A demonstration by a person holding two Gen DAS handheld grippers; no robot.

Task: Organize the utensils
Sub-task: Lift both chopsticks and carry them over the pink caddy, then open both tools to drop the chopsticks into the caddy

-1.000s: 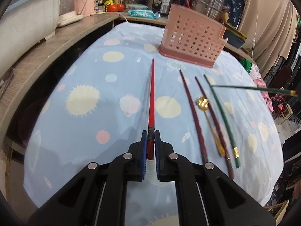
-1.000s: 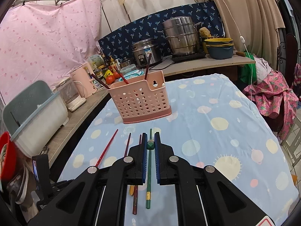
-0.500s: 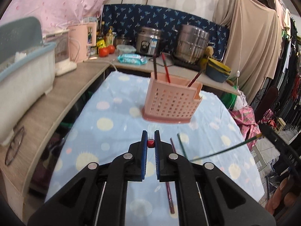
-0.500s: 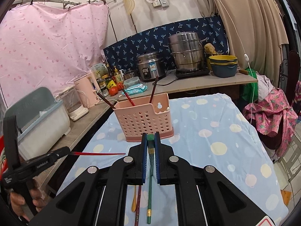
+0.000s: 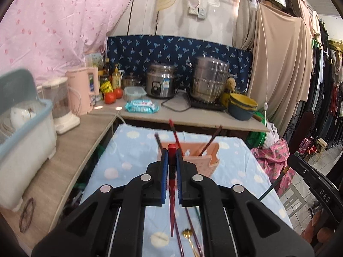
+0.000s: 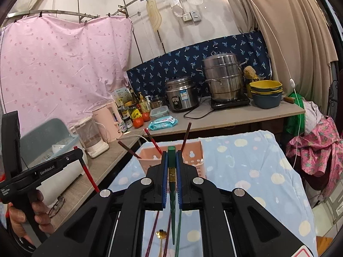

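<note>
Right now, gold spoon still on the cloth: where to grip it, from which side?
Best guess: take the gold spoon by its thin handle, just behind the flower-shaped bowl, coming straight down from above. It lies flat on the blue cloth among the loose chopsticks, so a side approach would probably knock them; jaws should close across the handle. Both grippers are full now.

A pink sheet [image 6: 53,68] hangs left of the navy cloth [image 6: 193,64]; beige curtain [image 6: 289,42] hangs right of it.

Each gripper [image 5: 171,160] is built of black plastic arms fastened by round silver screws, with blue-lined fingers [image 6: 164,171]. White lettering "GenRobot.AI" is printed at 9 o'clock.
</note>
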